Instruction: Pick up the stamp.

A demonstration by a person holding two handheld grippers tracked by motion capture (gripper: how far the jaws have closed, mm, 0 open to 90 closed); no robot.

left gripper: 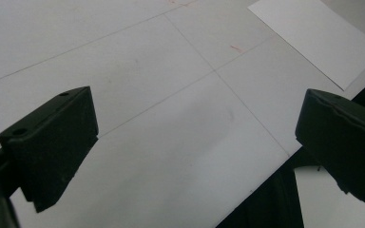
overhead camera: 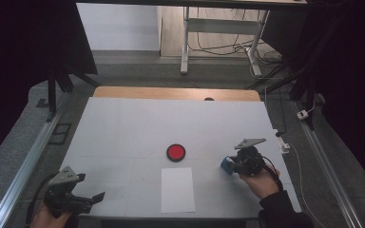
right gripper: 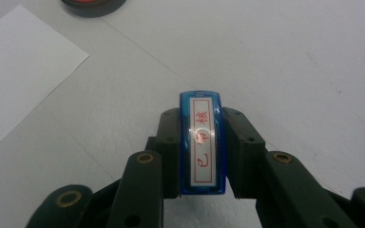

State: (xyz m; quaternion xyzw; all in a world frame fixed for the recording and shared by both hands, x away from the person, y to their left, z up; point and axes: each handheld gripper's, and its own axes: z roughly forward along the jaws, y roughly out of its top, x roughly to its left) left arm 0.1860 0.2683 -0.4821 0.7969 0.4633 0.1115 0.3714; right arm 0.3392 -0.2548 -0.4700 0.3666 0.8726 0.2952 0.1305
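In the high view the right hand-held gripper [overhead camera: 231, 165] sits at the lower right of the frame, just above the counter [overhead camera: 123, 128], and its jaws are clamped on a small blue stamp [overhead camera: 226, 164]. The right gripper view, at centre frame, shows the grip closely: the two black pads press on the long flat sides of the blue stamp [right gripper: 202, 145], whose white label with red characters faces the camera. It looks like a small, rigid plastic body, light enough for a modest squeeze, with smooth and probably glossy sides that could slip or twist if the hold were loose; taking it across the broad flanks near the middle, as here, seems the sound choice, since it leaves the end faces free and keeps the stamp square to the jaws. Hard plastic of this kind is unlikely to crush, though a drop on the counter could scuff it. The left hand-held gripper [overhead camera: 95, 197] is at the lower left of the high view, its jaws standing wide apart with nothing between them; in the left gripper view they frame bare counter. By count there is one blue stamp, one round red ink pad [overhead camera: 176, 152] in a black rim near mid-frame, one white sheet of paper [overhead camera: 177, 189] just below the pad, and two hand-held grippers.
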